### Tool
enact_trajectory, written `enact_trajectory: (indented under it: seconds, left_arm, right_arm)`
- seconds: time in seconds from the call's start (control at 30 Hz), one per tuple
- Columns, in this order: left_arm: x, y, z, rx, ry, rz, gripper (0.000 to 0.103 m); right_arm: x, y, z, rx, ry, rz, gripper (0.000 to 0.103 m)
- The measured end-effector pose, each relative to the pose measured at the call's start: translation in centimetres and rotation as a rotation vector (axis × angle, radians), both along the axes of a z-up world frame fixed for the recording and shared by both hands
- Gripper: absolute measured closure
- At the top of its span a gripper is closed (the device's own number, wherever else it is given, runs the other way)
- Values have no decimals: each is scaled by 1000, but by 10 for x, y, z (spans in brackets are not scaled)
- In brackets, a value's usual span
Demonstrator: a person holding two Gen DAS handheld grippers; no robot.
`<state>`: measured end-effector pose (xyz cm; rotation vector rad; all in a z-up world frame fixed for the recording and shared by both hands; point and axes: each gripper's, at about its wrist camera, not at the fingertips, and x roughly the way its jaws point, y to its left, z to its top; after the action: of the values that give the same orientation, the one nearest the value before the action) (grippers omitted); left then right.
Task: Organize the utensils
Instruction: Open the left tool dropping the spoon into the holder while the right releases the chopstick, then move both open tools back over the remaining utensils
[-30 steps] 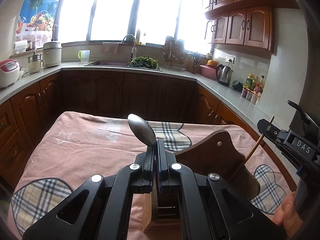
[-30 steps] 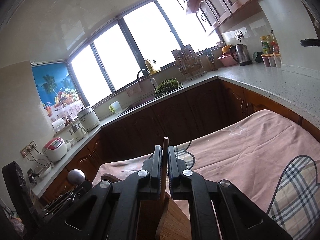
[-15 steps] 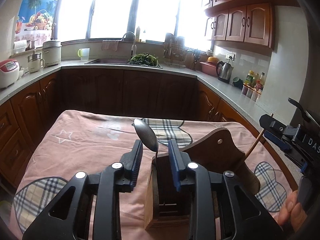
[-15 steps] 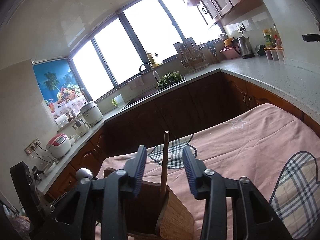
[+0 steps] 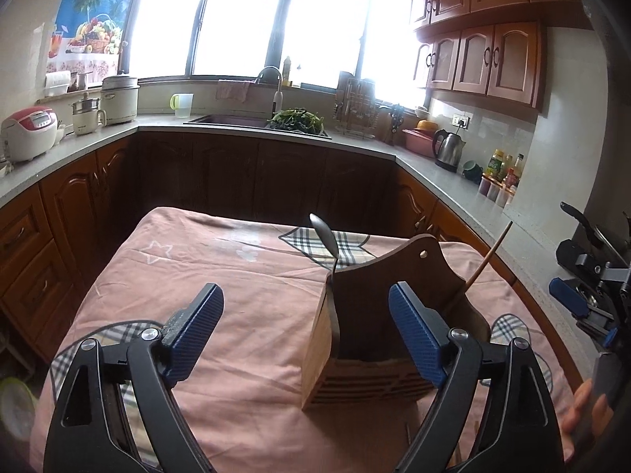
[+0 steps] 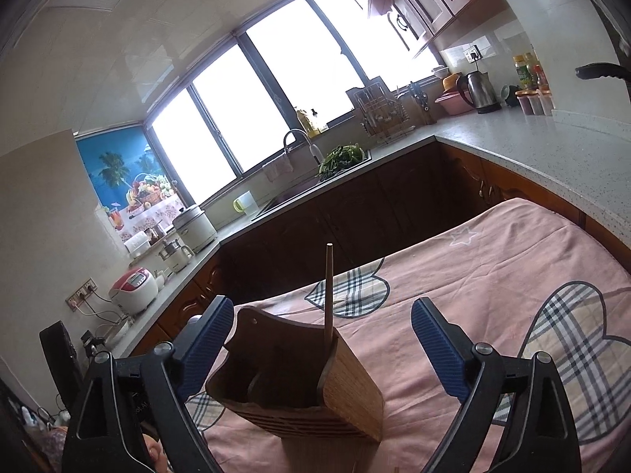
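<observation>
Both grippers, left (image 5: 305,321) and right (image 6: 319,331), having released the spoon (image 5: 325,238) and chopstick (image 6: 328,291) into the wooden holder (image 6: 311,390), are opening wide, holding nothing.

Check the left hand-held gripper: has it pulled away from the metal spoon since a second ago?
Yes. The left hand-held gripper has backed off toward the camera from the brown wooden utensil holder; its jaws are opening, and the metal spoon stands free in the holder.

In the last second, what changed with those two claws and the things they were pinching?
Both let go: the left gripper released the spoon, the right gripper the wooden stick. Jaws are opening, both drawing back. Spoon and stick stay standing in the wooden holder.
</observation>
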<state>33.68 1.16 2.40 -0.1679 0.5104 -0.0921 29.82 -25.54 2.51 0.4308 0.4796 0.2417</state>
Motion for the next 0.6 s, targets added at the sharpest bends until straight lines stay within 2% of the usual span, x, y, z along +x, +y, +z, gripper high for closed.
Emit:
enact_trajectory:
  seconds: [0.2, 0.6]
  left_arm:
    - [-49, 15, -8, -58, 39, -8, 12]
    - [-129, 18, -26, -128, 94, -37, 12]
  right_arm:
    - [-42, -3, -1, -22, 28, 24, 10]
    - [-138, -3, 0, -155, 26, 11, 10]
